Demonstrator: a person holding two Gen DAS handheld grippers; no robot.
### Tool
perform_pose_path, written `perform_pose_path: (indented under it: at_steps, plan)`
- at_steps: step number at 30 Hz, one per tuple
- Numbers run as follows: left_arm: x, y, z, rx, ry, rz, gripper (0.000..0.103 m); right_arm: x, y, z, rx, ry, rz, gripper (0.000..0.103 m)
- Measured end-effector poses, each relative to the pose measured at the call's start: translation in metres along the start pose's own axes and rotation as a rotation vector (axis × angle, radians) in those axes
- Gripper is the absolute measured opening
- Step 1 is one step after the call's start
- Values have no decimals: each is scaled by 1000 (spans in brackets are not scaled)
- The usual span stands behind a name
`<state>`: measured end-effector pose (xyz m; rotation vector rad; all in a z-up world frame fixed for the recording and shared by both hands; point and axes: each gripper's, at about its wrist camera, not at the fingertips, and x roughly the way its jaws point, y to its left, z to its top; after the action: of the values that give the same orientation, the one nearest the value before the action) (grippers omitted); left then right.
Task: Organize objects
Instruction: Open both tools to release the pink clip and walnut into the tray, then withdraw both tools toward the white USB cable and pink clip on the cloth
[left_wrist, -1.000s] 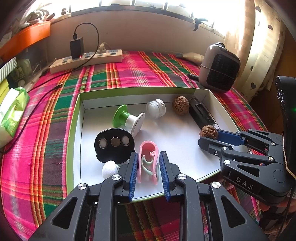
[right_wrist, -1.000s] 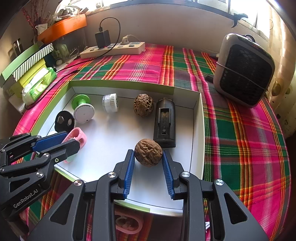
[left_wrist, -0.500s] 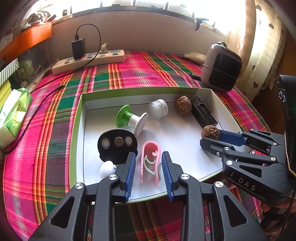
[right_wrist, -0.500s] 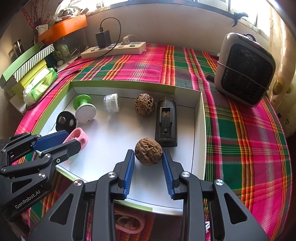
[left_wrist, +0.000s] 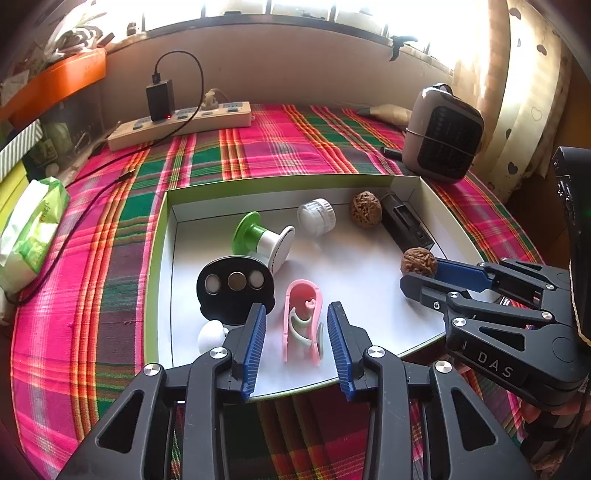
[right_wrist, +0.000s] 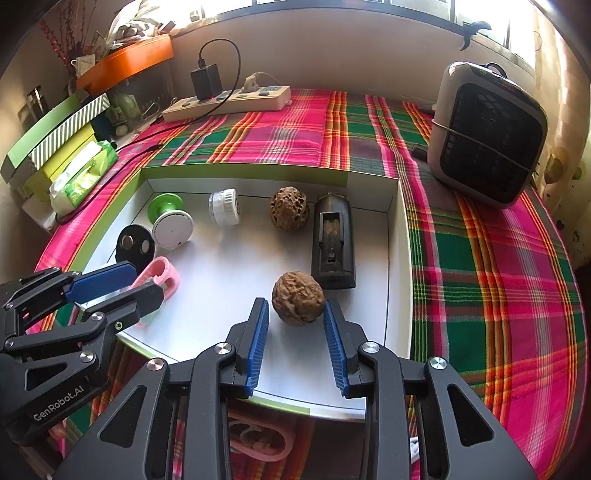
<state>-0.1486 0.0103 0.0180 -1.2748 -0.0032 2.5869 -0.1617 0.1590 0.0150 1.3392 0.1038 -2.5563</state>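
A shallow green-rimmed box (left_wrist: 162, 258) with a white floor lies on the plaid cloth. A pink clip (left_wrist: 303, 325) lies on that floor between the pads of my left gripper (left_wrist: 296, 308). The jaws are opening, and a gap shows on each side of the clip. My right gripper (right_wrist: 295, 302) is shut on a brown walnut (right_wrist: 298, 298) at its fingertips. The walnut rests on the box floor beside a black oblong case (right_wrist: 333, 240). In the left wrist view the right gripper (left_wrist: 421, 275) reaches in from the right with the walnut (left_wrist: 419, 262) at its tips.
The box also holds a black disc (left_wrist: 234, 291), a white ball (left_wrist: 210, 338), a green-and-white spool (left_wrist: 262, 240), a small white jar (left_wrist: 316, 218) and a pitted nut (left_wrist: 365, 209). Outside it are a power strip (left_wrist: 177, 123), a heater (left_wrist: 441, 142) and a tissue pack (left_wrist: 29, 236).
My left gripper's jaws have spread away from the pink clip, which stays lying on the box floor. The right gripper and the walnut have not moved.
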Motion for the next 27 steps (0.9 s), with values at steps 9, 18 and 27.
perform_pose_path:
  at_steps: [9, 18, 27]
  plan:
    - [-2, -1, 0, 2, -3, 1, 33, -5, -1, -1, 10, -10, 4, 43]
    - [-9, -3, -1, 7, -9, 8, 34, -13, -3, -3, 22, -25, 5, 43]
    - [-18, -4, -4, 8, -23, 13, 34, -22, -3, -6, 26, -43, 5, 43]
